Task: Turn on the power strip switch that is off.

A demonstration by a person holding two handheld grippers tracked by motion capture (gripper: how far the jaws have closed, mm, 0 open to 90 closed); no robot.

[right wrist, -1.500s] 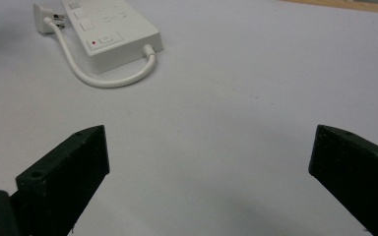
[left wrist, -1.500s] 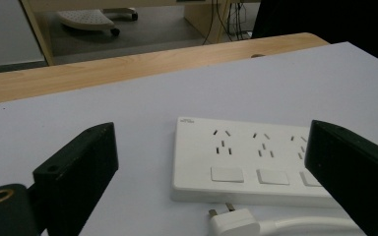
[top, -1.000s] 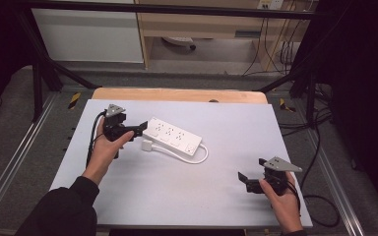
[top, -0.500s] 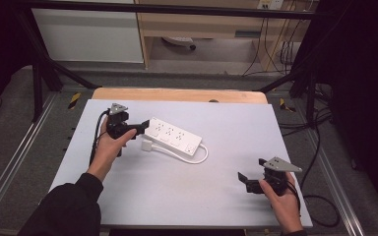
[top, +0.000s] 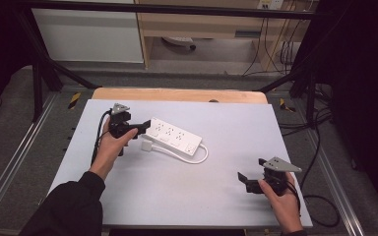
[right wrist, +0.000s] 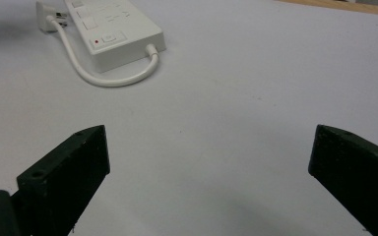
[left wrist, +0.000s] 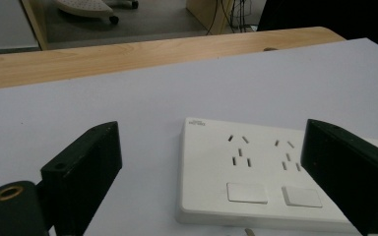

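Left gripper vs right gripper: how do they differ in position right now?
The left gripper sits at the end of the white power strip, whose end lies between its open fingers. The right gripper is at the table's near right, fingers around bare surface. Both are open and hand-held.

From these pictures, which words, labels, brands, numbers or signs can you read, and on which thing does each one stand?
No text can be read.
Small grey brand print on the corner of the white plastic power strip: too small and blurred to read.
Red dot beside its switch: a mark, not text.
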